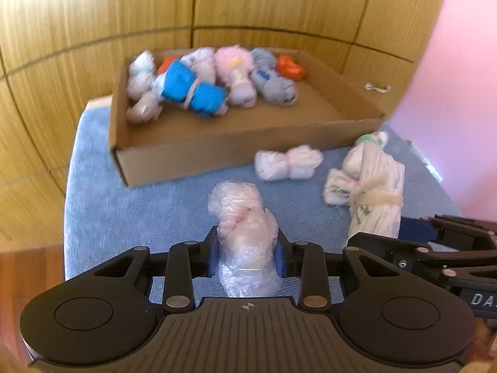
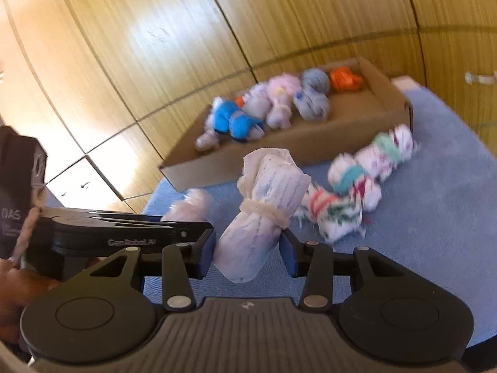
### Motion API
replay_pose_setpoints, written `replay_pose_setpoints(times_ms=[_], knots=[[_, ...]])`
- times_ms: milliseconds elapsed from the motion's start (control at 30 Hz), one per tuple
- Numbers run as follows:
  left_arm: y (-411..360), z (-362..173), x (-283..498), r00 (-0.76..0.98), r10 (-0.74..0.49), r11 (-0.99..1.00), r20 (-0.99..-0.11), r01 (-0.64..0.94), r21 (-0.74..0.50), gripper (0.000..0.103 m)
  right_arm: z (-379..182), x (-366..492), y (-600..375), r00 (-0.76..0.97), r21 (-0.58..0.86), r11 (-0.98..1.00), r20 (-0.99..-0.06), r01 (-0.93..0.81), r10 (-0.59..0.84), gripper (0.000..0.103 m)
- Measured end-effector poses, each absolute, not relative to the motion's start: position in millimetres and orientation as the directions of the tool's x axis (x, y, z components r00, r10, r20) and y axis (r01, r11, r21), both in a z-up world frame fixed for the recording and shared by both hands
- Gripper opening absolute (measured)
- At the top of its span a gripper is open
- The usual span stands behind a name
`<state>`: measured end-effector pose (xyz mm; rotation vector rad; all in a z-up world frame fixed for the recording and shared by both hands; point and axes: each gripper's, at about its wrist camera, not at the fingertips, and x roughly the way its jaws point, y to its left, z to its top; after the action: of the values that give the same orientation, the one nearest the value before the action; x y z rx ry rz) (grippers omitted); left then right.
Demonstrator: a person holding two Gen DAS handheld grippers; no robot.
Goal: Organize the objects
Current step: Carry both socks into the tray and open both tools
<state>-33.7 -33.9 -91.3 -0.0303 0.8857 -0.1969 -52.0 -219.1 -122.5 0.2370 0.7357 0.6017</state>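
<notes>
Both grippers clamped on bundles, short of the cardboard tray.

Left gripper: pads pressed on both sides of a plastic-wrapped bundle, bundle pointing ahead over the blue cloth. Cardboard tray ahead and slightly left, holding a row of bundles, among them a blue bundle. Small white bundle ahead-right on the cloth; right gripper entering from the right. Right gripper: closed on a white roll tied with a band, roll tilted up and ahead. Seen only in the right wrist view: three white bundles with coloured bands ahead-right on the cloth. Seen only in the left wrist view: tray floor bare at its near side.
</notes>
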Motion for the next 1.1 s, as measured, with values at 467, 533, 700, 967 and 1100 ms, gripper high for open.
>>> replay_pose_setpoints(times_ms=[467,533,700,967,1100], knots=[[-103.5,-1.6,63.5,0.696,-0.323,0.943,-0.641,0.296,-0.154,0.04,-12.7,33.6,-263.8,0.723,-0.032,0.801,-0.455,-0.597,0.52,0.041],[-114.1,-3.6,86.3,0.693,-0.338,0.939,-0.636,0.298,-0.173,0.04,-14.6,53.8,-263.8,0.718,-0.11,0.778,-0.479,-0.619,0.504,0.041],[-140.0,-39.7,137.4,0.66,-0.361,0.93,-0.659,0.306,-0.204,0.04,-32.0,98.4,-270.3,0.688,-0.165,0.75,-0.557,-0.641,0.466,0.041],[-143.4,-98.1,184.8,0.615,-0.273,0.956,-0.74,0.259,-0.138,0.04,-69.1,137.4,-254.9,0.621,-0.164,0.708,-0.638,-0.687,0.455,0.041],[-138.9,-106.3,190.5,0.618,-0.244,0.959,-0.747,0.268,-0.092,0.04,-85.5,154.9,-237.7,0.587,-0.184,0.671,-0.679,-0.718,0.441,0.041]])
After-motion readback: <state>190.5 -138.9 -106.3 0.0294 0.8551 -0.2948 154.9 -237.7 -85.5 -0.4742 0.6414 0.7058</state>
